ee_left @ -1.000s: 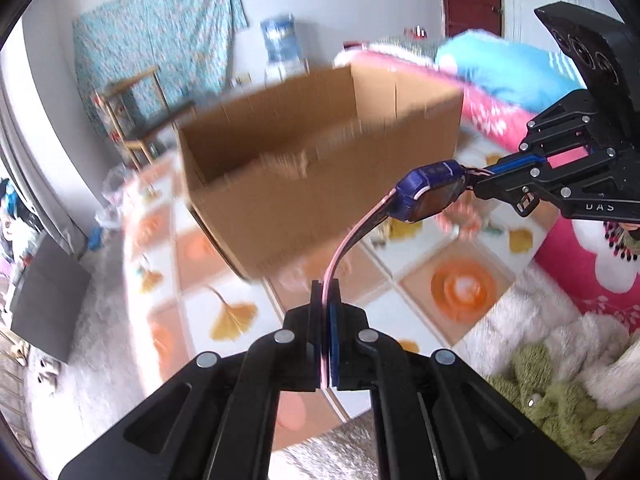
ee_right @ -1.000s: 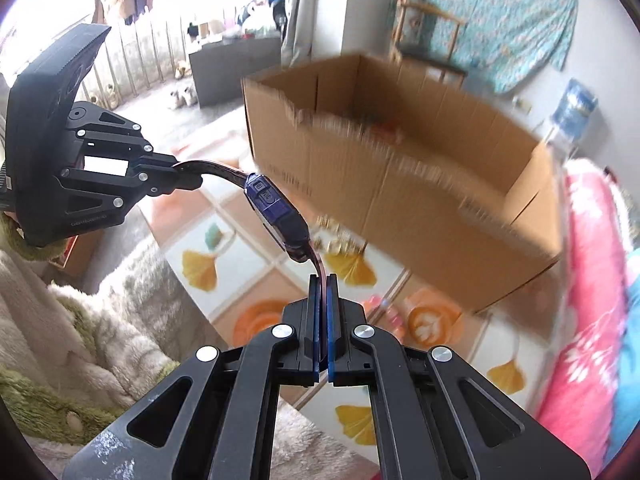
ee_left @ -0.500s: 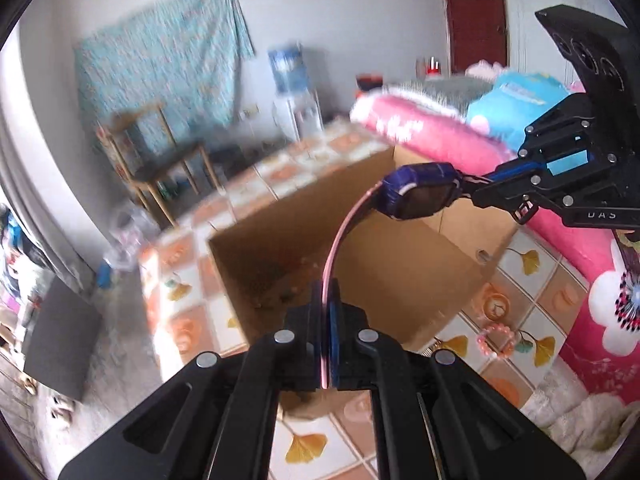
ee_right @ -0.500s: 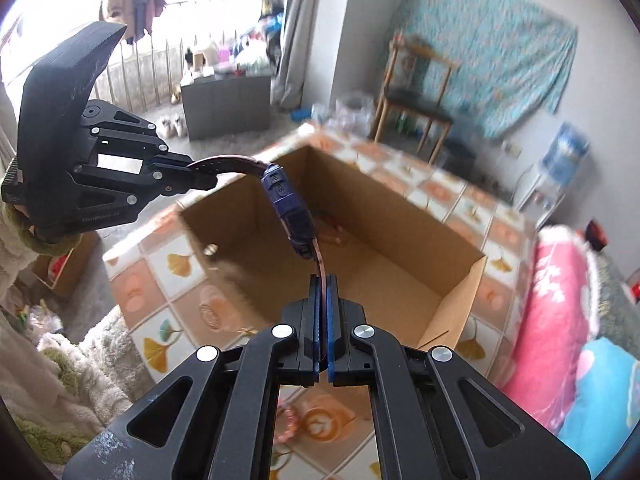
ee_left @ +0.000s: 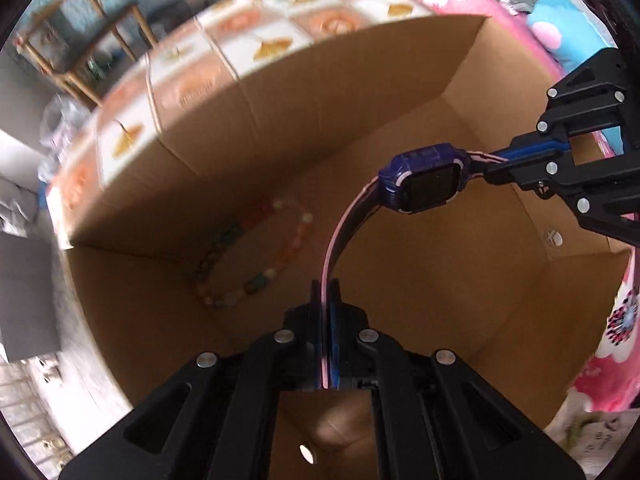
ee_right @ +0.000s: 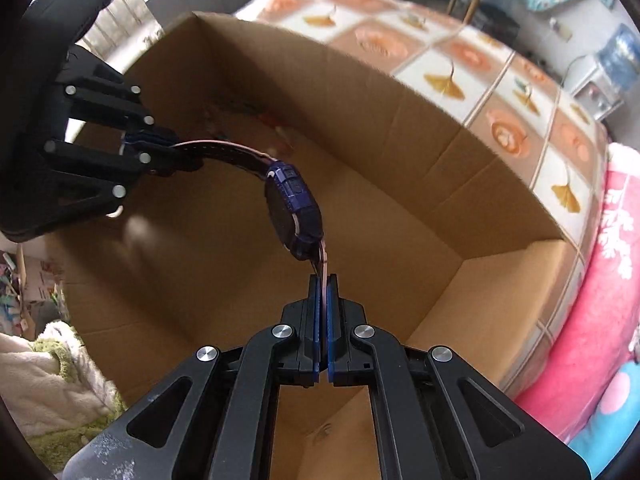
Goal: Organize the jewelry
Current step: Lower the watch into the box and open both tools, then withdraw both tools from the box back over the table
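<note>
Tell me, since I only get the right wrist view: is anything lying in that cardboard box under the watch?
Observer: Yes. The left wrist view shows a beaded bracelet lying on the floor of the cardboard box, close to a corner.
Visitor: Does the other tool really grip the strap?
Observer: Yes. In its own view, the left gripper has its jaws shut on the pink strap of the watch.
Visitor: Is the watch switched on?
Observer: It does not look so. The screen faces the left camera squarely and is dark.
</note>
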Tool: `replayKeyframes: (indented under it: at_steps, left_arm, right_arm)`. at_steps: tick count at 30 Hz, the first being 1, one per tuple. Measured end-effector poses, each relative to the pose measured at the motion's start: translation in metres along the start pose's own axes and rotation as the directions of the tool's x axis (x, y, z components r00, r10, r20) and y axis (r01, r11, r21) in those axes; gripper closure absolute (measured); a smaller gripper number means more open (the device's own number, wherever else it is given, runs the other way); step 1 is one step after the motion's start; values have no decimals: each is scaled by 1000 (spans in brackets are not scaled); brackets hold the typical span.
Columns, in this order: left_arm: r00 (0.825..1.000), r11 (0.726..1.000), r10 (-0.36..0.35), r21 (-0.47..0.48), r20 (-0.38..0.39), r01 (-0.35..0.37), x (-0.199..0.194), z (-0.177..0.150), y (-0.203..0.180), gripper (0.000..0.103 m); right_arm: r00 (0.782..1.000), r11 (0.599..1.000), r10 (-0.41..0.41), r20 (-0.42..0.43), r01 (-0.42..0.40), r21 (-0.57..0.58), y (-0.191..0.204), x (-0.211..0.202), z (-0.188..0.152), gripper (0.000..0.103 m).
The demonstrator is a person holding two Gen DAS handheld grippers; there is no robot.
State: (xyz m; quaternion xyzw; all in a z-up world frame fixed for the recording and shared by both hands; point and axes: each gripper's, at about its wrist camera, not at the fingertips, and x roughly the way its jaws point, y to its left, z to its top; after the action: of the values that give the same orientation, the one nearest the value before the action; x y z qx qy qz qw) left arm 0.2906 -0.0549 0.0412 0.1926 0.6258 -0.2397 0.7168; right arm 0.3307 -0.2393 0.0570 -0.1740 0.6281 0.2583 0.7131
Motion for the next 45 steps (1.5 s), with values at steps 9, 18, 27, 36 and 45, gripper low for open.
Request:
replayKeyframes:
  at_steps: [9,18,27,36,45]
  left_arm:
    - [996,996,-34,-81,-84,27,24,9,19,81]
    - [987,997,-7,-74,160,19,-39,-11,17,57]
    - [858,976,70,-212,509,46,-132,-92,27,23]
    - [757,915,187,-392,626,98,-115,-184,21,9]
    - [776,908,220,-415,591,58,-81,-239,3,7]
  right_arm:
    - [996,996,-87,4,87,-3,-11,7,10,86]
    - [993,996,-78,86,75,43,1,-8,-5,73]
    - [994,994,95,47,-97,58,38,23,14,73]
    - [985,987,154,-77,-151,51,62,75,32,73]
    - [995,982,102,-11,-99,161,47,83,35,73]
